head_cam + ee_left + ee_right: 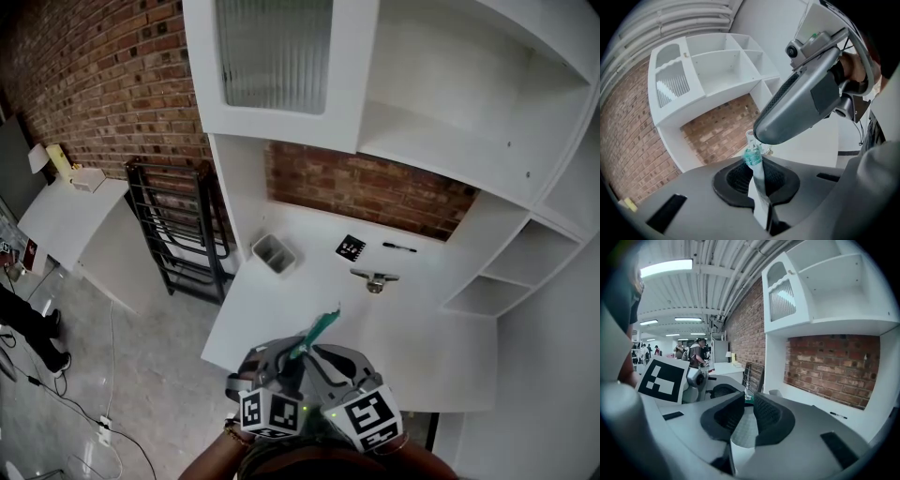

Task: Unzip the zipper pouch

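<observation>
The zipper pouch [317,330], white mesh with a teal zipper edge, is held up in the air above the white desk [422,319], between both grippers at the bottom of the head view. My left gripper [754,166] is shut on the pouch [753,158], whose teal end sticks out past its jaw tips. My right gripper [746,401] reaches in from the right. Mesh fabric [745,427] lies in its throat, and its jaw tips stand close on the teal end. In the head view the left gripper [281,361] and right gripper [325,361] nearly touch.
On the desk stand a small grey bin [274,253], a black marker tag [351,247], a pen [398,247] and a metal object [375,279]. A black rack [178,234] stands left of the desk, and white shelves [487,291] close off its right side.
</observation>
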Demonstrator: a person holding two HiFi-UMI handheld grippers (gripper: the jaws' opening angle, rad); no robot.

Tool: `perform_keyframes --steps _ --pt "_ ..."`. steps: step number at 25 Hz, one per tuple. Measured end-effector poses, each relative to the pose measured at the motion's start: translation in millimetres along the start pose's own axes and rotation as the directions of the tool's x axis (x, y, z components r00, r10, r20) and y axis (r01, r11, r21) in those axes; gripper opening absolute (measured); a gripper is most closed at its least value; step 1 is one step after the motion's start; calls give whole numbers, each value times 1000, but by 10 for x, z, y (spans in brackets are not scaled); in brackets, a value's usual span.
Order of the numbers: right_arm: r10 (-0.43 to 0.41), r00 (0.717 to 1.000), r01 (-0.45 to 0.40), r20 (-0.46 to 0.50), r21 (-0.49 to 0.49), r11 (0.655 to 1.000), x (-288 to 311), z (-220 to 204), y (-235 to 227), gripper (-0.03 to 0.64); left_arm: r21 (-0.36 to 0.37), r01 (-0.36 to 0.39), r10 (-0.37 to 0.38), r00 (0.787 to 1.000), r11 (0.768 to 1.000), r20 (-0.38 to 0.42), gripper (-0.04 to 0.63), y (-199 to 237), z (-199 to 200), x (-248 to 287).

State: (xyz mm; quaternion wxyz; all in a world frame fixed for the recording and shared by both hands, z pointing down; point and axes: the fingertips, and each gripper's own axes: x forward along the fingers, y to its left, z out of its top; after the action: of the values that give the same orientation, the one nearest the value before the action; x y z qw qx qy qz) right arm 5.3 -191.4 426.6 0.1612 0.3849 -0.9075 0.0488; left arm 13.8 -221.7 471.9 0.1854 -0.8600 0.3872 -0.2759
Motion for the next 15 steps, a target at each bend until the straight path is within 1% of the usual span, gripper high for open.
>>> perform_keyframes --steps 3,5,12,15 --pt "20 1000 -21 14 69 997 -21 -43 -44 49 7 6 -7 1000 1000 8 9 -11 24 -5" --pt "34 999 -36 25 97 995 -31 -67 -44 44 19 10 -10 1000 1000 8 8 -34 26 -3" --pt "47 998 -52 43 130 990 -53 -59 -51 15 62 26 -26 1000 998 -1 9 -153 32 9" --pt "56 997 -62 44 152 986 -81 -73 -17 8 58 30 -30 1000 998 5 9 -188 32 -31"
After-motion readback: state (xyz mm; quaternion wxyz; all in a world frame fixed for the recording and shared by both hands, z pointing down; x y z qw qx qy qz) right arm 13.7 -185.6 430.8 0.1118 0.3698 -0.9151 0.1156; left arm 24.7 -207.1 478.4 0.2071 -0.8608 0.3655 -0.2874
